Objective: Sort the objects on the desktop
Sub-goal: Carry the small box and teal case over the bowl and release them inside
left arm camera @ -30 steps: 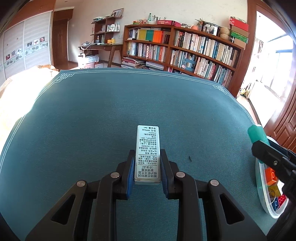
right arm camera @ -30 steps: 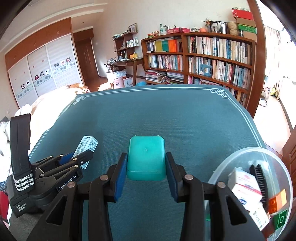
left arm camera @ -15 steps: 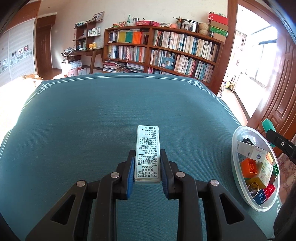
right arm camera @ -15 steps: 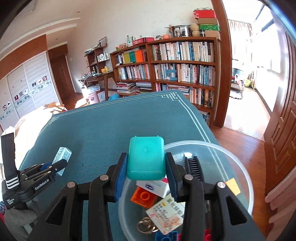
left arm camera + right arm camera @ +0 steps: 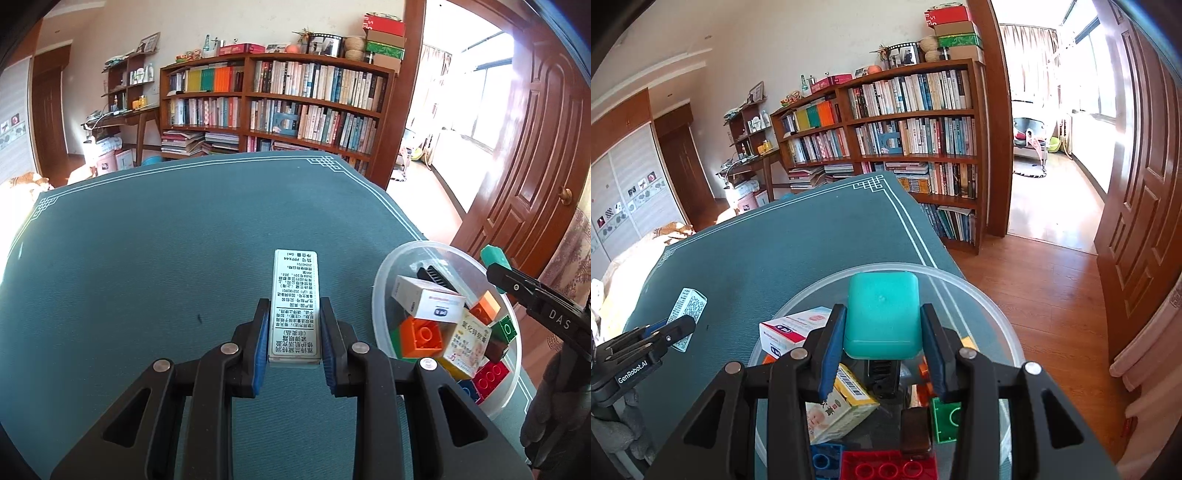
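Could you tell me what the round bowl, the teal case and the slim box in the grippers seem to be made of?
Round bowl: looks like clear, slightly frosted plastic, since the contents show through its wall. Teal case: probably smooth moulded plastic, with rounded corners and a soft sheen. Slim box: likely printed cardboard with a silvery finish, given its sharp folded edges and fine print.

Matt woven tablecloth (image 5: 147,258), translucent plastic bowl (image 5: 997,314), glossy teal plastic case (image 5: 882,314).

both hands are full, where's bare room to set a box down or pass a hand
The green tablecloth is bare from the bowl across to its far patterned border. The bowl is crowded with boxes and bricks.
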